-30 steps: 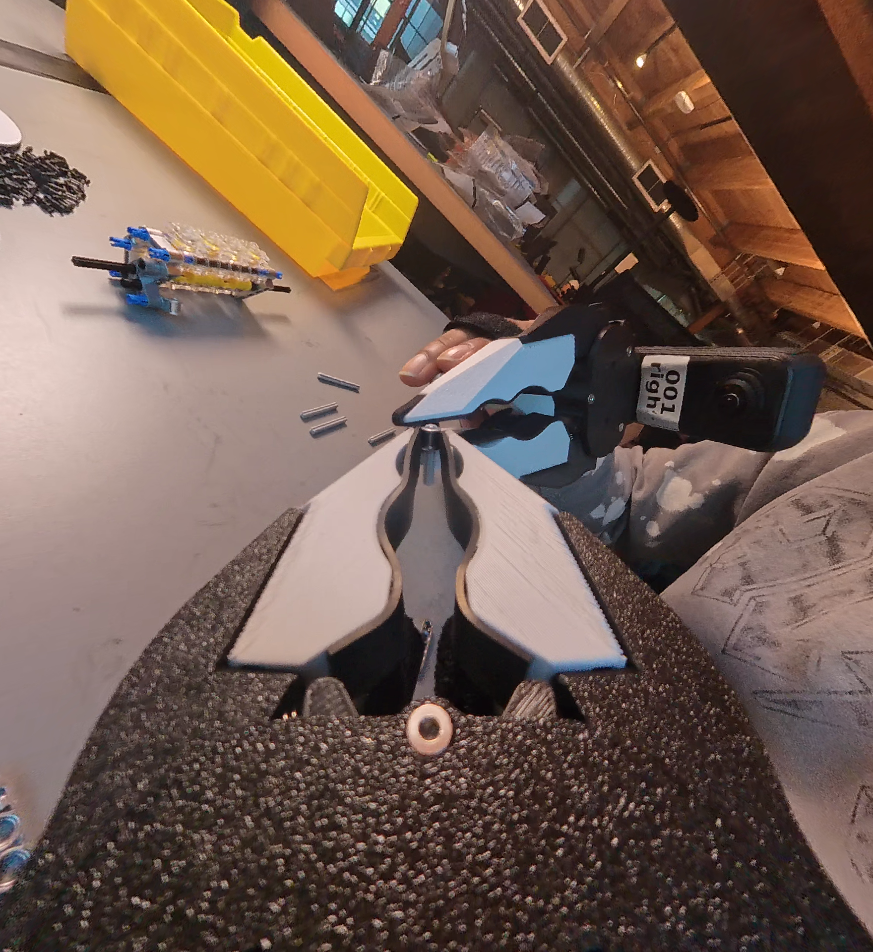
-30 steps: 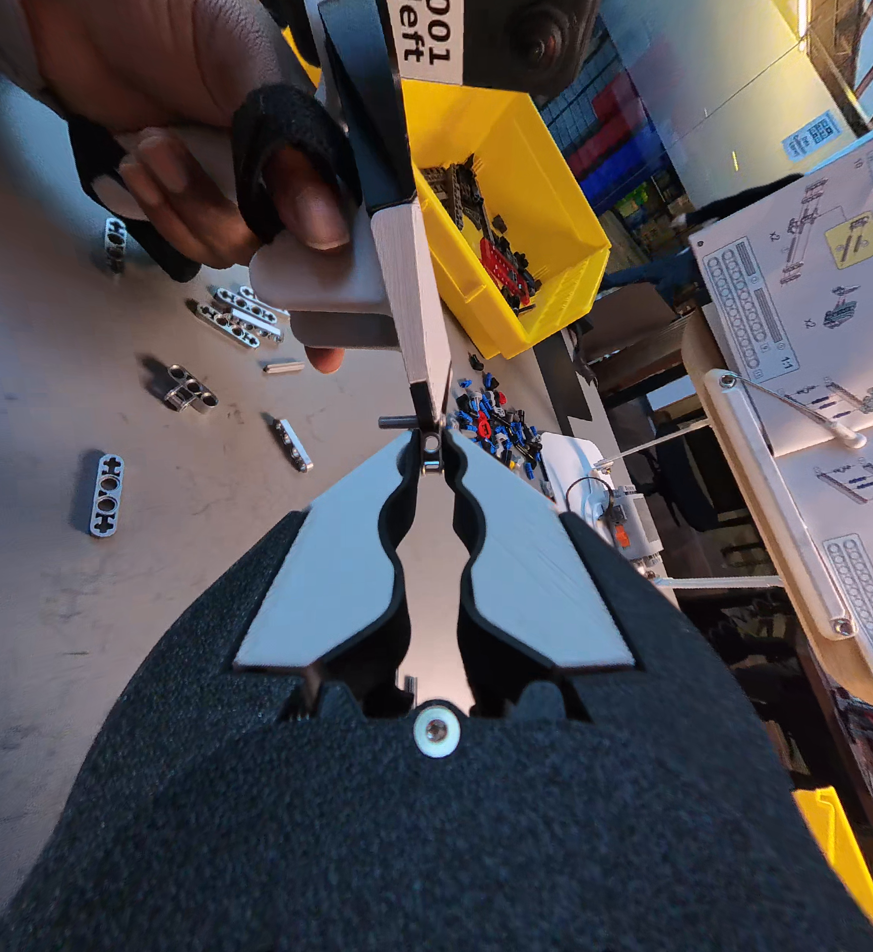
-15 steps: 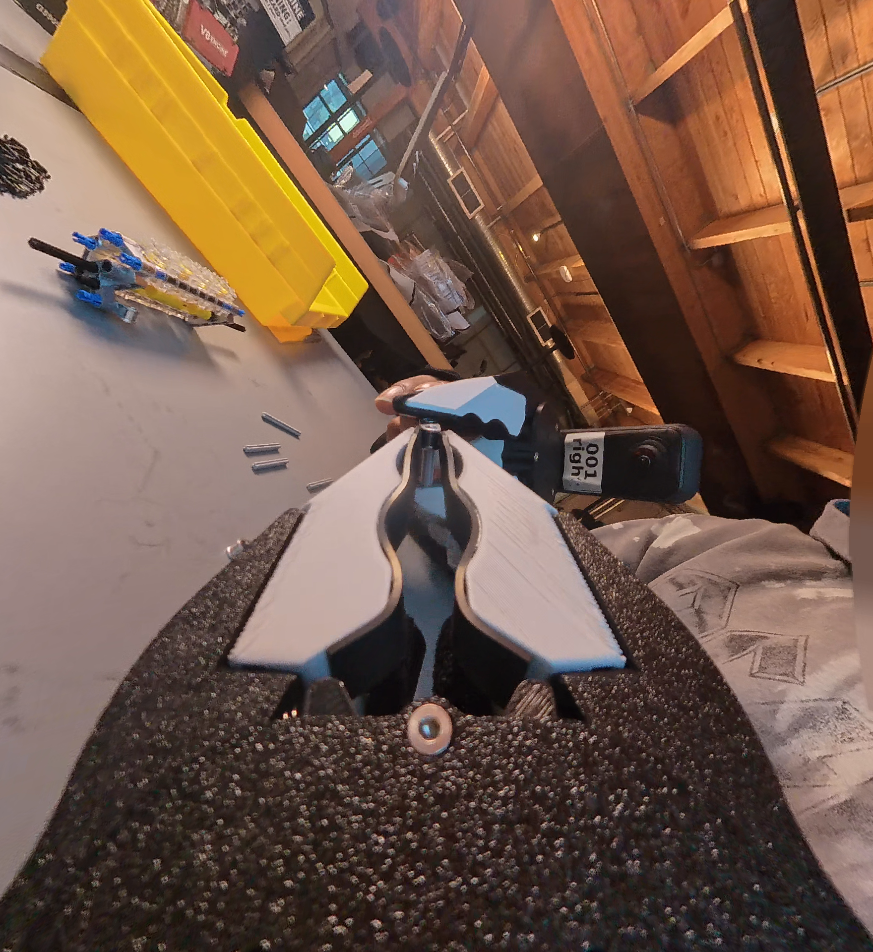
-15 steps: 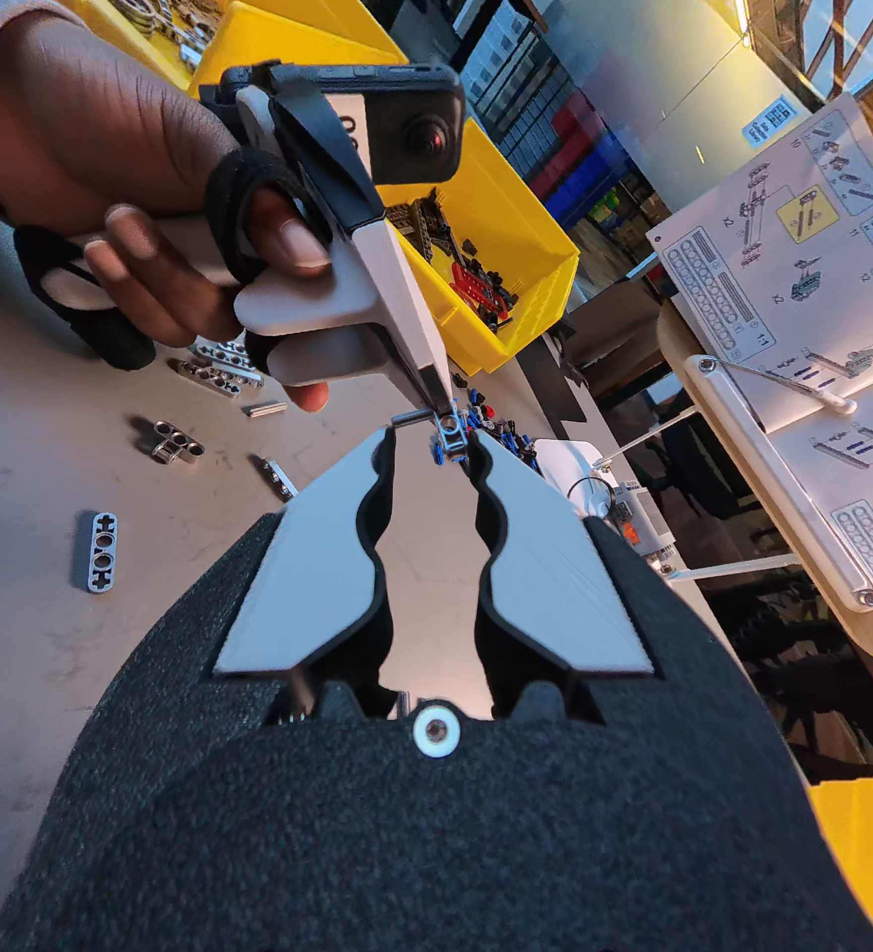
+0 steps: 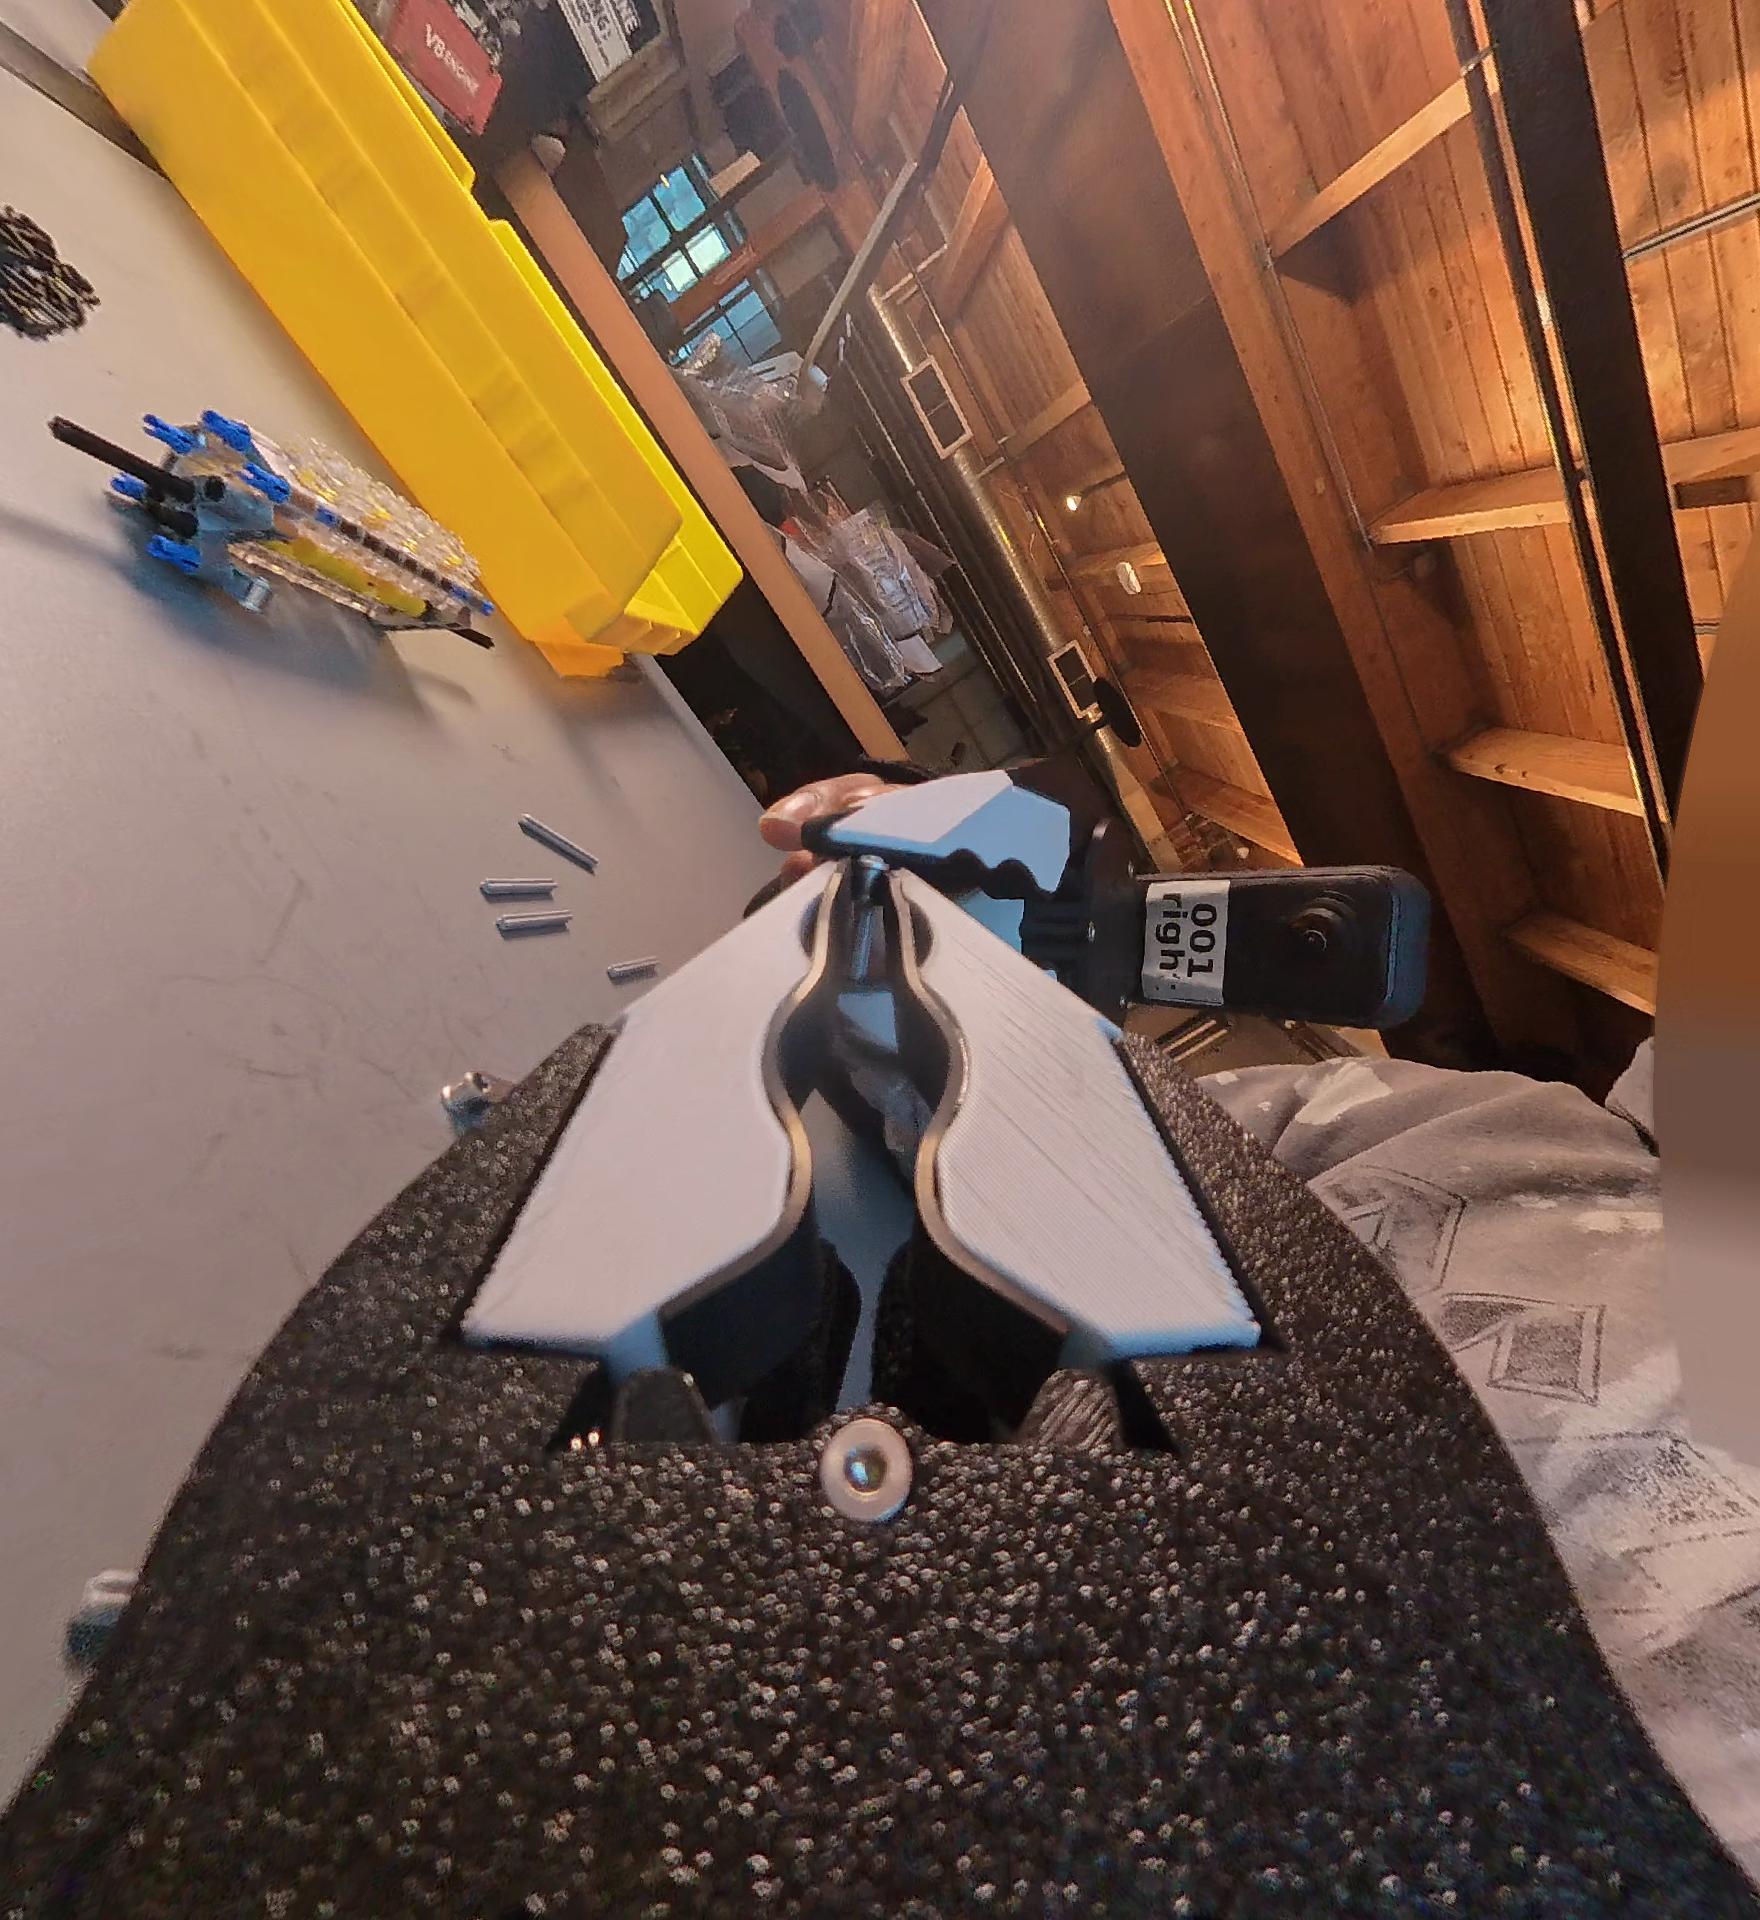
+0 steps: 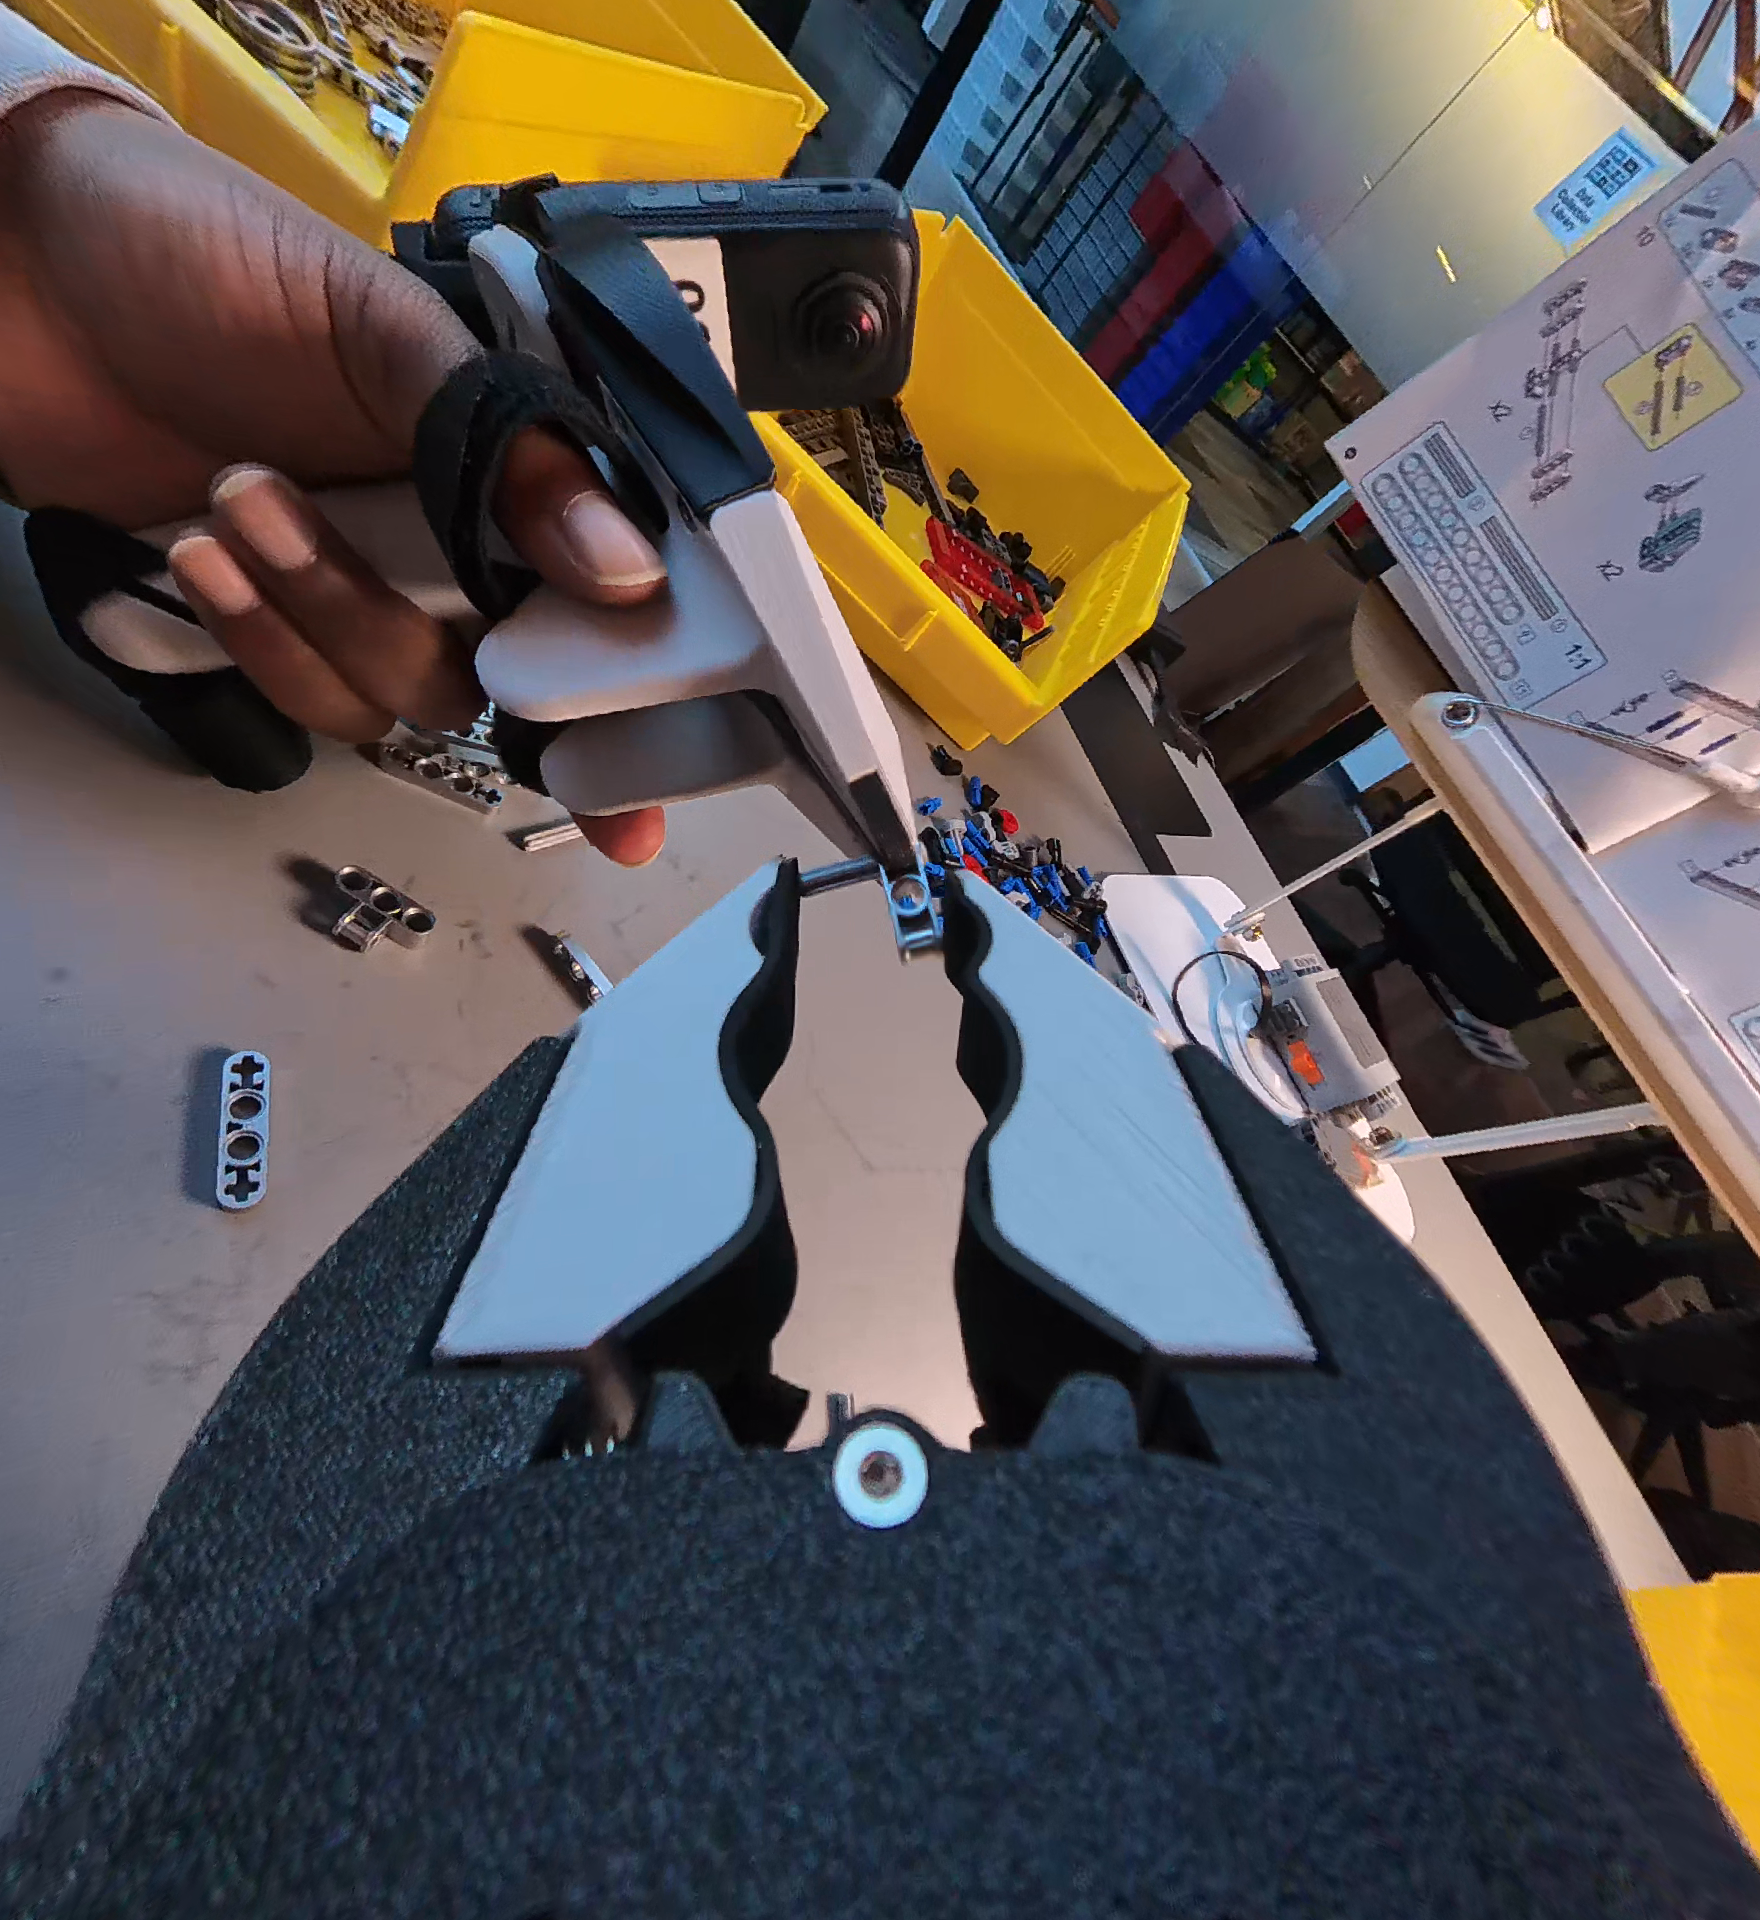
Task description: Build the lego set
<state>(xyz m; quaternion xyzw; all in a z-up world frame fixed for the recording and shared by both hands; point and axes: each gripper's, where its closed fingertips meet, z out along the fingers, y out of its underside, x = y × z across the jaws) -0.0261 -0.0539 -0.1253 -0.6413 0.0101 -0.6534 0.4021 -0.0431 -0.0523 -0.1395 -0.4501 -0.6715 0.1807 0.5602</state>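
**Q:** What is the state of the left gripper (image 5: 863, 896)?

**A:** Its fingers are drawn almost together and pinch a small grey connector (image 6: 912, 916). A short grey axle (image 6: 834, 871) sticks out of the connector toward 9 o'clock in the right wrist view. The assembly is held in the air above the grey table (image 6: 76, 935), at the centre of that view.

**Q:** And the right gripper (image 6: 865, 902)?

**A:** Its fingers are spread well apart and grip nothing. The connector sits between the tips, just beside the right-hand one. The free end of the axle is at the left-hand tip, but contact cannot be confirmed.

**Q:** What surrounds them, from left to right?

**A:** In the right wrist view:
- A flat grey beam (image 6: 242, 1130) lies at 9 o'clock.
- The person's hand (image 6: 232, 416) is at 10 o'clock, working the left gripper.
- A yellow bin (image 6: 1084, 447) of parts is at 1 o'clock, with a heap of blue and black pins (image 6: 1021, 878) just below it.
- Printed instruction sheets (image 6: 1634, 468) stand on a holder at 3 o'clock.

**Q:** What has changed from the earlier frames?

**A:** One second ago the right fingers were closed on the connector. Half a second ago they had parted, and they now stand wider. The left gripper has kept its pinch throughout.
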